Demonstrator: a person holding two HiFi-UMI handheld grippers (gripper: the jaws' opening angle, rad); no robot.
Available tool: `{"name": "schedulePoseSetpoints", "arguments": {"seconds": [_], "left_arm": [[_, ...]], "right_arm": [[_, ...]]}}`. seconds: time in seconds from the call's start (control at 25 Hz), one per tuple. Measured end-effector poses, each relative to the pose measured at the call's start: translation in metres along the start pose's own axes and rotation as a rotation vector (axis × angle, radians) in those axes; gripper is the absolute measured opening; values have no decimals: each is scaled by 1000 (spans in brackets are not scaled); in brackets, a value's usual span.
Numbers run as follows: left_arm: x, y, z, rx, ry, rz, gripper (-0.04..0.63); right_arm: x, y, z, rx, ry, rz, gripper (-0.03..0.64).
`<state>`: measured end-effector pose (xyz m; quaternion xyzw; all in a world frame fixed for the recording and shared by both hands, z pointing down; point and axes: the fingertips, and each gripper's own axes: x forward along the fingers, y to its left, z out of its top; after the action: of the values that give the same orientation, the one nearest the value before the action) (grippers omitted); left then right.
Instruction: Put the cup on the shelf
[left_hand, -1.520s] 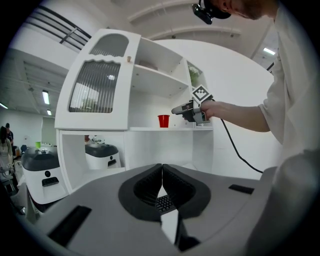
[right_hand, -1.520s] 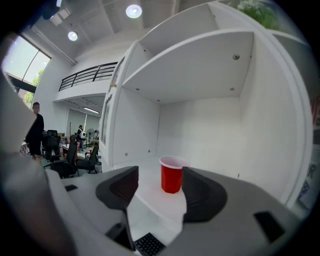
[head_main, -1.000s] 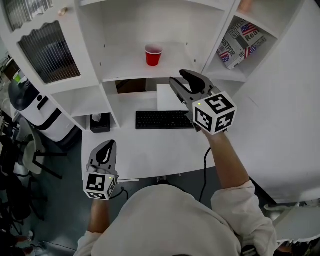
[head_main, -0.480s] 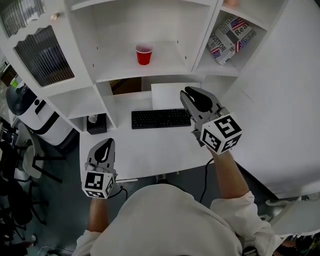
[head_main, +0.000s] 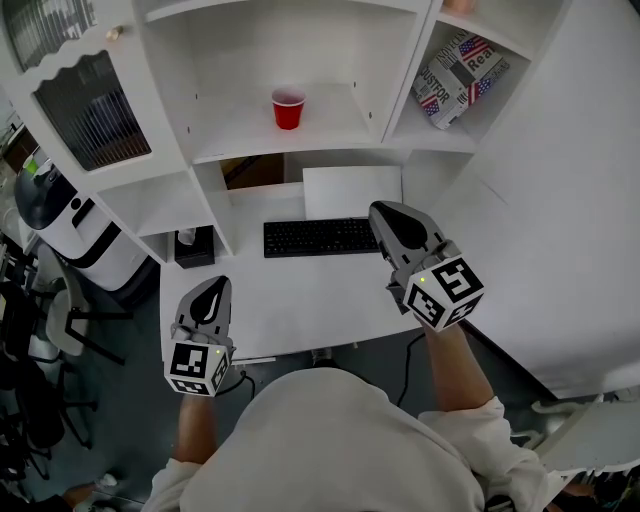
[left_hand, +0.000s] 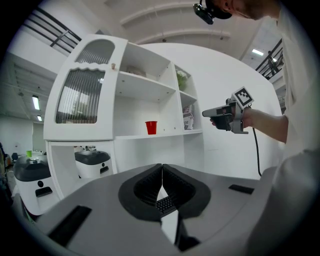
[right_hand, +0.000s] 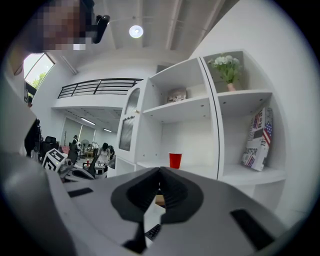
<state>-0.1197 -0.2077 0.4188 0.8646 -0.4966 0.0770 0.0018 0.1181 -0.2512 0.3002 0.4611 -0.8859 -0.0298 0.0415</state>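
Two grippers are in my hands, both empty, held before a white shelf unit. The left gripper has its jaws pressed together on nothing. The right gripper, near the right end of a black keyboard, has just closed its jaws with nothing between them. The red cup stands upright on the middle shelf, well apart from both grippers.

Flag-printed box on right shelf: partial "…STOR" and "Rea…" legible. Nothing else readable.
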Motion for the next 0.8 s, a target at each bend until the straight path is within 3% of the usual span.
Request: {"name": "schedulePoseSetpoints", "arguments": {"seconds": [0.8], "left_arm": [[0, -6, 0, 6, 7, -5, 3]], "right_arm": [[-18, 11, -28, 58, 13, 16, 3]]}}
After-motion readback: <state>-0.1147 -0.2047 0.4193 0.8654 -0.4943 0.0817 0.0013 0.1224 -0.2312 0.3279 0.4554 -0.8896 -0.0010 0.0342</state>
